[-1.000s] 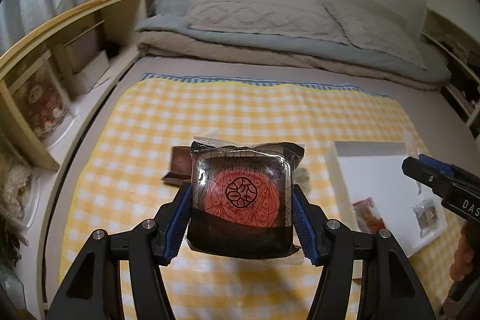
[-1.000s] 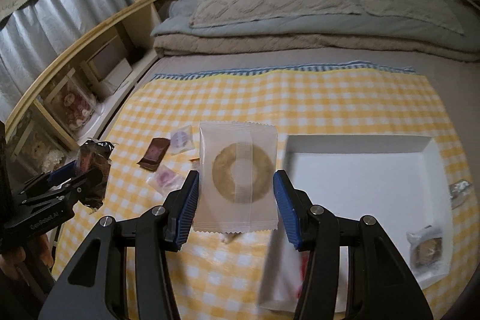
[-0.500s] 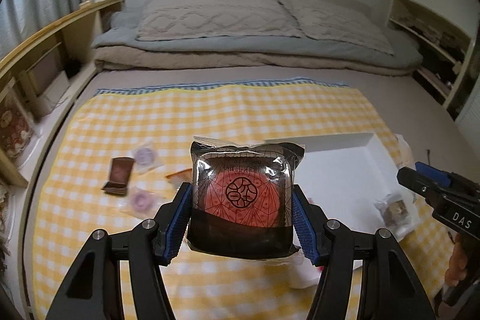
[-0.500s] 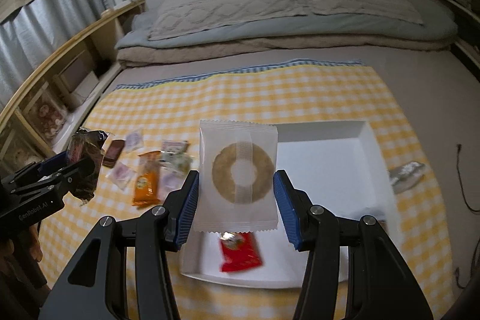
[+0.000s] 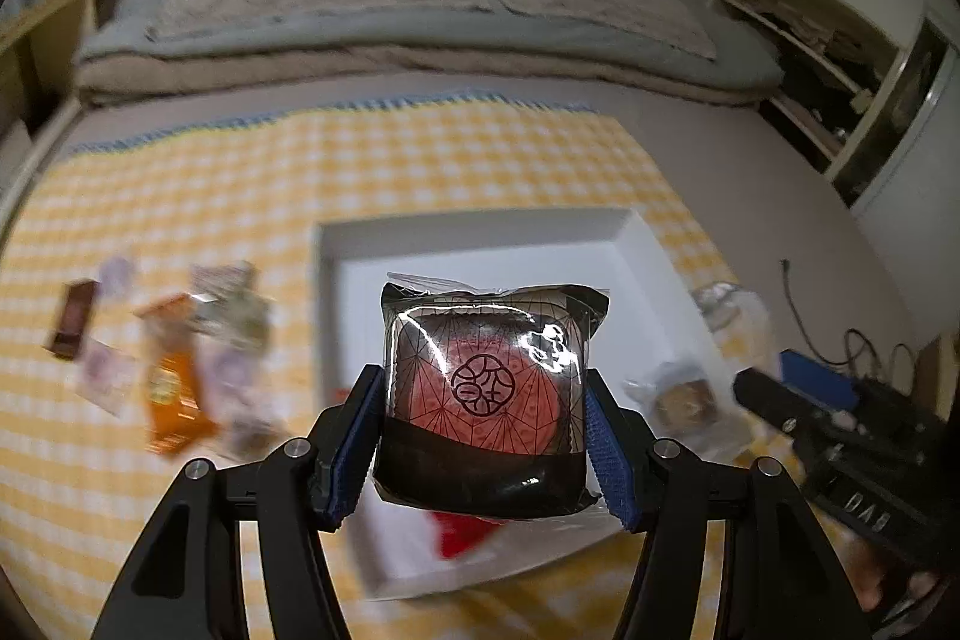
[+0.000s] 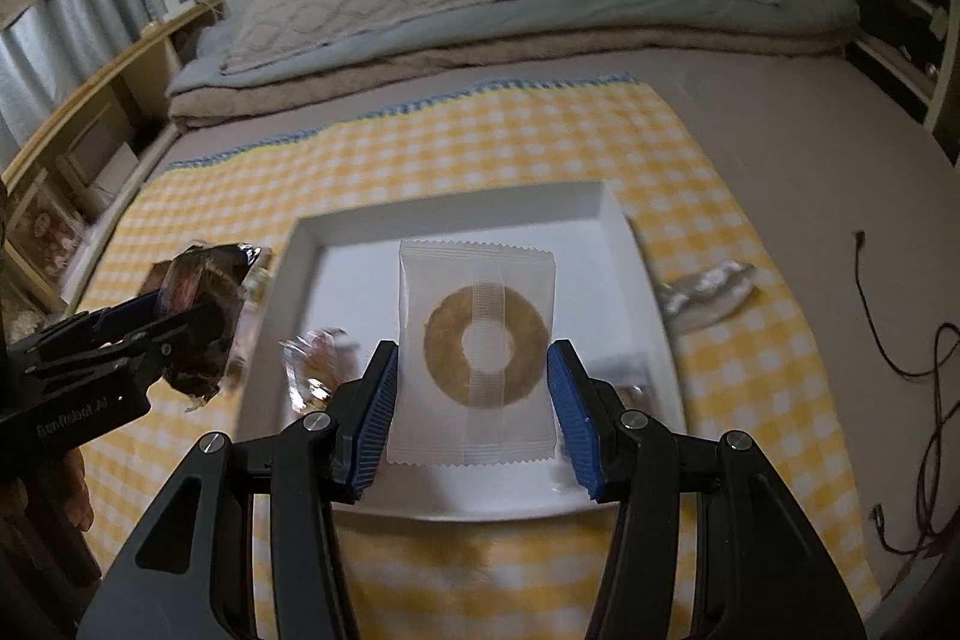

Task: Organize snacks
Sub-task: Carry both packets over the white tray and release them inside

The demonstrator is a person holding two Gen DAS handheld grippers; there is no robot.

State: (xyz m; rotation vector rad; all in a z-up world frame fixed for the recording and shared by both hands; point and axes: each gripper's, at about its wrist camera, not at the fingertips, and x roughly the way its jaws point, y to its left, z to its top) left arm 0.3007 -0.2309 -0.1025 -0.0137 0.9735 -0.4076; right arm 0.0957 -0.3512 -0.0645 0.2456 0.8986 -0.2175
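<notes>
My left gripper is shut on a black-and-red wrapped snack, held above the near part of the white tray. My right gripper is shut on a white packet with a ring-shaped biscuit, over the middle of the same tray. In the right wrist view the left gripper with its dark snack hangs at the tray's left edge. The right gripper's fingers show at the right of the left wrist view. A red packet and a small brown snack lie in the tray.
Several loose snacks, among them an orange packet and a brown bar, lie on the yellow checked cloth left of the tray. A silver wrapper lies right of it. Folded bedding is behind, shelves at left, cables at right.
Both grippers have swung to the right with their snacks, from over the loose snacks and cloth to above the white tray, and sunk a little. Neither grip has changed.
</notes>
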